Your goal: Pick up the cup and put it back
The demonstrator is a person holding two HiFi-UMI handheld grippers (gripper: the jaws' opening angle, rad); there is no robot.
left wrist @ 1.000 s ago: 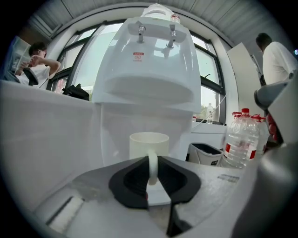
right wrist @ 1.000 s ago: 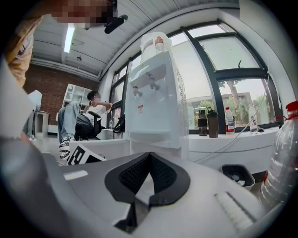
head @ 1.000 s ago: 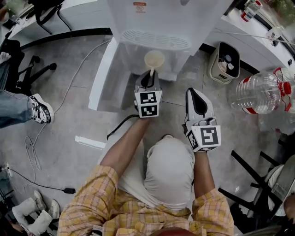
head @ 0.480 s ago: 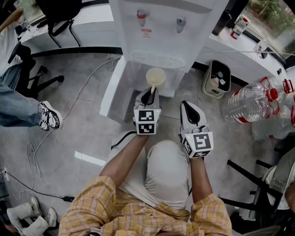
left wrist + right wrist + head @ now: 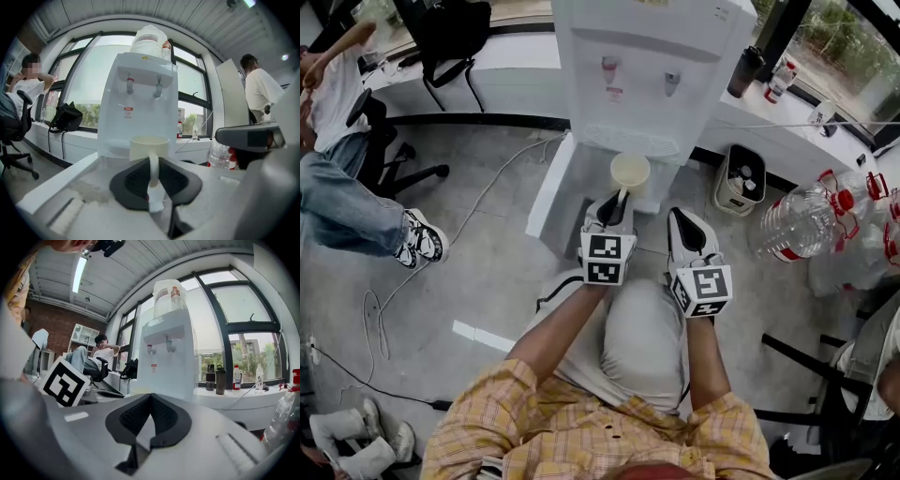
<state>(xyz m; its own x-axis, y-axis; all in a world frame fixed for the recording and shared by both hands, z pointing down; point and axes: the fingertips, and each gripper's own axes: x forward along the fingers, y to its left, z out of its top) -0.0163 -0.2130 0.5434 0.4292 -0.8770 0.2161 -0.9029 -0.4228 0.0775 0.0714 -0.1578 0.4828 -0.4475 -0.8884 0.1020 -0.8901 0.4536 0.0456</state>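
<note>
While the left gripper (image 5: 612,204) is pinching the cup (image 5: 630,172) by its handle (image 5: 153,169), the right gripper (image 5: 679,218) is hovering, jaws together, empty.

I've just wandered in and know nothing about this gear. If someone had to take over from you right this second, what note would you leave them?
Left gripper: shut on the handle of the cup, holding it in front of the water dispenser.
Right gripper: shut, empty, beside the left one.
Done: the cup appears to be picked up.
Left: set the cup back down, probably on the ledge under the taps, then let go.
</note>
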